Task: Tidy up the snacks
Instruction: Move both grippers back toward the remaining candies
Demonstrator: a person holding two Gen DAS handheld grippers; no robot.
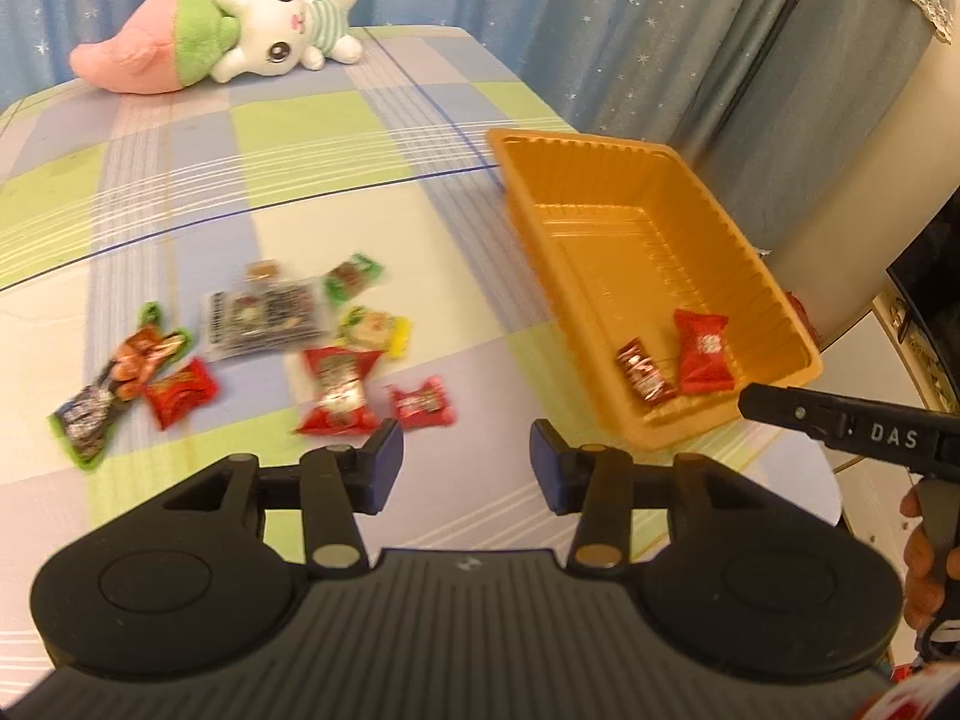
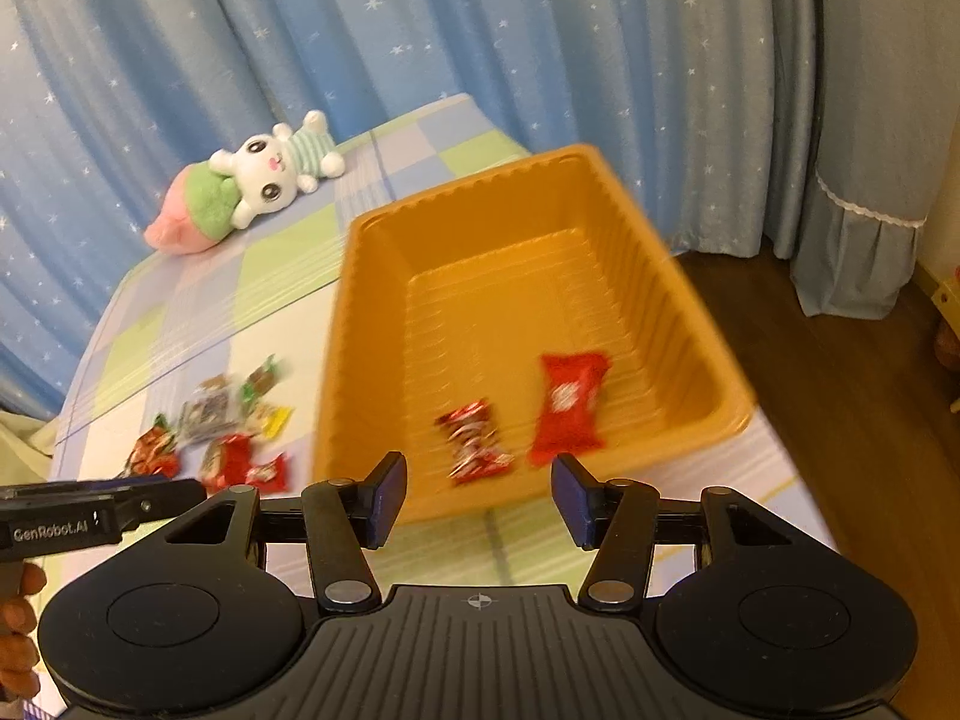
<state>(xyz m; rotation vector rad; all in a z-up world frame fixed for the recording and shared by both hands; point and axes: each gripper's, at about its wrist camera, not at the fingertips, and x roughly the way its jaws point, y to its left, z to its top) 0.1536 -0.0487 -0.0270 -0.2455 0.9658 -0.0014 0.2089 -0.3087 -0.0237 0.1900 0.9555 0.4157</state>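
Observation:
An orange plastic tray [image 1: 606, 180] stands on the checked bedspread at the right and holds two red snack packets [image 1: 702, 351]. It also shows in the right wrist view [image 2: 372, 324], with the packets [image 2: 567, 408] near its front wall. Several loose snack packets [image 1: 336, 384] lie on the cloth left of the tray, also in the right wrist view [image 2: 222, 438]. My left gripper [image 1: 465, 468] is open and empty above the cloth near the closest red packets. My right gripper [image 2: 477, 492] is open and empty over the tray's near edge.
A white and pink plush rabbit [image 1: 210, 36] lies at the far end of the bed. Blue star curtains [image 2: 420, 30] hang behind. The bed edge drops to a wooden floor [image 2: 840, 420] on the right. The right gripper's body [image 1: 852, 426] shows at the right of the left wrist view.

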